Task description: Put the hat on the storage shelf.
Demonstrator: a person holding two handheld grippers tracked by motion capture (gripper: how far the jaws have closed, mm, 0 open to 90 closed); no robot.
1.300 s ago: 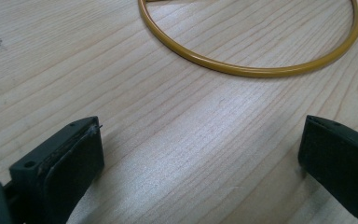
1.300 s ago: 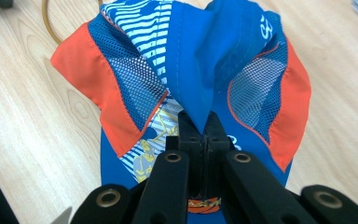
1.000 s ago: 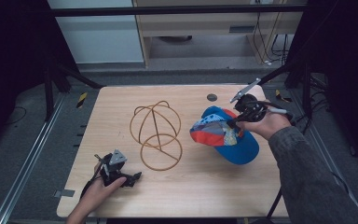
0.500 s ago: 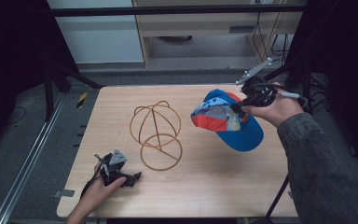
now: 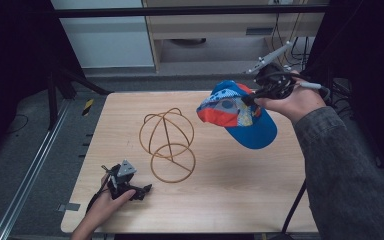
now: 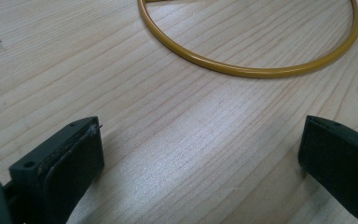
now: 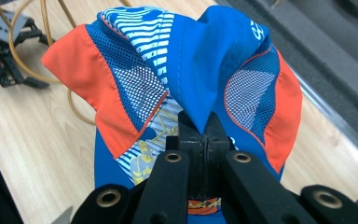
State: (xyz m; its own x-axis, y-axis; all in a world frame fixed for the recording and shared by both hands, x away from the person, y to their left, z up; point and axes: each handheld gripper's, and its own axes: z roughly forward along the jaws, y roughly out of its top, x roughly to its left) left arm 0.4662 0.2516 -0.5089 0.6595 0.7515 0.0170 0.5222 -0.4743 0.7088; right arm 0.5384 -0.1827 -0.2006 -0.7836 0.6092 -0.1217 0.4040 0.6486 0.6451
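At the upper right of the high view, the right tool (image 5: 250, 98) is up in the air in a person's hand (image 5: 292, 102). Its two black jaws are pressed tight together on a fold of a cap (image 5: 237, 117). In the right gripper view the tool (image 7: 204, 133) pinches the blue cloth at the middle, and the cap (image 7: 186, 70) bunches up around it, with orange patches, mesh bits and white stripes. The cap hangs above the worktop (image 5: 230, 190) and does not touch it, just right of the middle of the high view. To its left a gold wire stand (image 5: 169, 145), shaped like a ball on a ring, sits on the wood. At the lower left of the high view, the left tool (image 5: 142, 190) rests low by the worktop's near edge in the other hand (image 5: 105, 202). In the left gripper view its jaws are wide apart with bare wood between them, and the stand's ring (image 6: 256, 70) lies beyond.
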